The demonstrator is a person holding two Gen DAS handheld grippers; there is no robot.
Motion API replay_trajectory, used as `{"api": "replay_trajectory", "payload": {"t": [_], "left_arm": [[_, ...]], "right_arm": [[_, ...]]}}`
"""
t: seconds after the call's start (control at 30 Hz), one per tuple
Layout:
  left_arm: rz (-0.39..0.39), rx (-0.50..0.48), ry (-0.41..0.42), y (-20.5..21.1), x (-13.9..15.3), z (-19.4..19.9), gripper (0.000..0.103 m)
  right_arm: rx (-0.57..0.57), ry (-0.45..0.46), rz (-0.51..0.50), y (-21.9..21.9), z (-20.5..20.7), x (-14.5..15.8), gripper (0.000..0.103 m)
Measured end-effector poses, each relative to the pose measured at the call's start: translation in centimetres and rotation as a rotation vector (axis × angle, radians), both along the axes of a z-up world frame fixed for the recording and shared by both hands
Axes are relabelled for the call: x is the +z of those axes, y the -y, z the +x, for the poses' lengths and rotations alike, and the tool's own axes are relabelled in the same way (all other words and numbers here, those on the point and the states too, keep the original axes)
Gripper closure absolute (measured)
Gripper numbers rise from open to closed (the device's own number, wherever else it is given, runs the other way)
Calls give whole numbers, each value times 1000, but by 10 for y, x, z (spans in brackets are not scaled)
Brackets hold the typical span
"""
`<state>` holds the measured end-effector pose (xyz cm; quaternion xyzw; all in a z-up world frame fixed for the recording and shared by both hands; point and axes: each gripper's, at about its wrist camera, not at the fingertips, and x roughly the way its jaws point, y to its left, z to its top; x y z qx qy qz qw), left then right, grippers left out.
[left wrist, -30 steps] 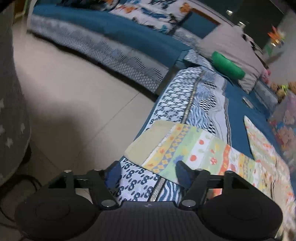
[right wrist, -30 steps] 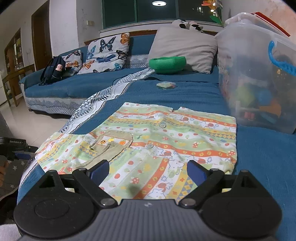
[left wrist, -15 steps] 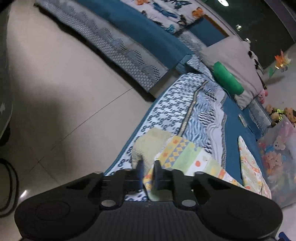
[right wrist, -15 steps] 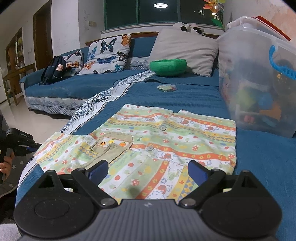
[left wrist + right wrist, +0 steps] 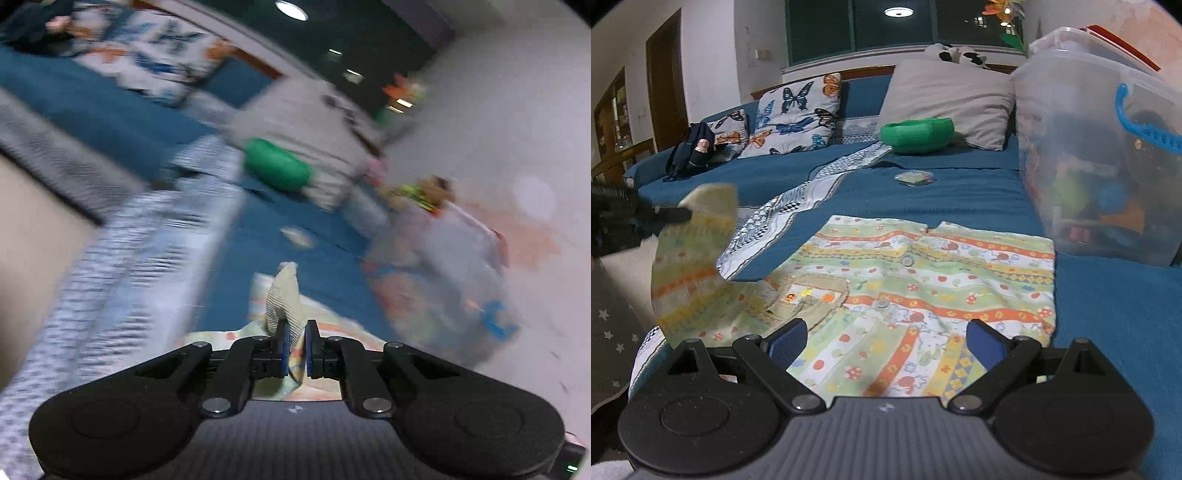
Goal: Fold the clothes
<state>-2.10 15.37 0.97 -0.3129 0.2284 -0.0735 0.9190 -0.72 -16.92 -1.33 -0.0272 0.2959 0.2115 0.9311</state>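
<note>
A child's shirt [image 5: 923, 280] with green, orange and yellow stripes lies flat on the blue sofa seat [image 5: 960, 192], a beige pocket on its chest. My left gripper [image 5: 294, 349] is shut on the beige cuff of the shirt's sleeve [image 5: 282, 295] and holds it up. In the right wrist view the left gripper [image 5: 670, 213] shows at the far left, with the lifted sleeve [image 5: 690, 258] hanging from it. My right gripper [image 5: 884, 341] is open and empty, just above the shirt's hem. The left wrist view is blurred.
A clear plastic box of toys [image 5: 1108, 155] stands to the right of the shirt. A green bowl-shaped cushion [image 5: 916, 134], a grey pillow [image 5: 949, 99] and butterfly cushions [image 5: 798, 110] lie at the back. A patterned throw [image 5: 798, 206] hangs on the left.
My left gripper closed on the sleeve cuff, then lifted it and swung it right over the shirt. The right gripper has stayed nearly still and open.
</note>
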Motion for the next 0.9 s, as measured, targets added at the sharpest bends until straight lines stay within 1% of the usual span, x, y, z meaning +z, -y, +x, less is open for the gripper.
{"api": "replay_trajectory", "payload": {"t": [0.13, 0.2, 0.27, 0.37, 0.43, 0.5, 0.57, 0.6, 0.67, 0.73, 0.8, 0.9], "left_arm": [[-3, -162, 27, 50, 10, 21, 94], [29, -235, 27, 75, 10, 30, 94], [64, -294, 10, 99, 6, 38, 94], [100, -379, -40, 127, -8, 50, 92], [139, -427, -72, 141, -16, 52, 83], [195, -461, -88, 151, -23, 51, 60], [245, -488, -81, 155, -26, 45, 49], [266, -499, -72, 155, -26, 40, 47], [300, -509, -52, 153, -25, 32, 45], [316, -493, -34, 144, -22, 25, 44], [314, -462, -26, 129, -20, 22, 44], [371, -395, -28, 109, -19, 18, 45]], "right_arm": [[-44, 0, 0, 14, -1, -1, 8], [-75, -4, -5, 23, -1, -3, 8], [-107, -7, -10, 33, 0, -5, 9], [-150, -17, -2, 48, 1, -6, 9], [-172, -28, 6, 56, 2, -7, 9], [-186, -36, 11, 63, 3, -7, 10], [-187, -42, 19, 65, 5, -6, 11], [-185, -44, 25, 65, 6, -6, 13], [-181, -49, 35, 65, 7, -5, 15], [-164, -64, 42, 62, 9, -5, 18], [-136, -81, 45, 54, 11, -6, 21], [-95, -104, 47, 42, 15, -7, 25]]}}
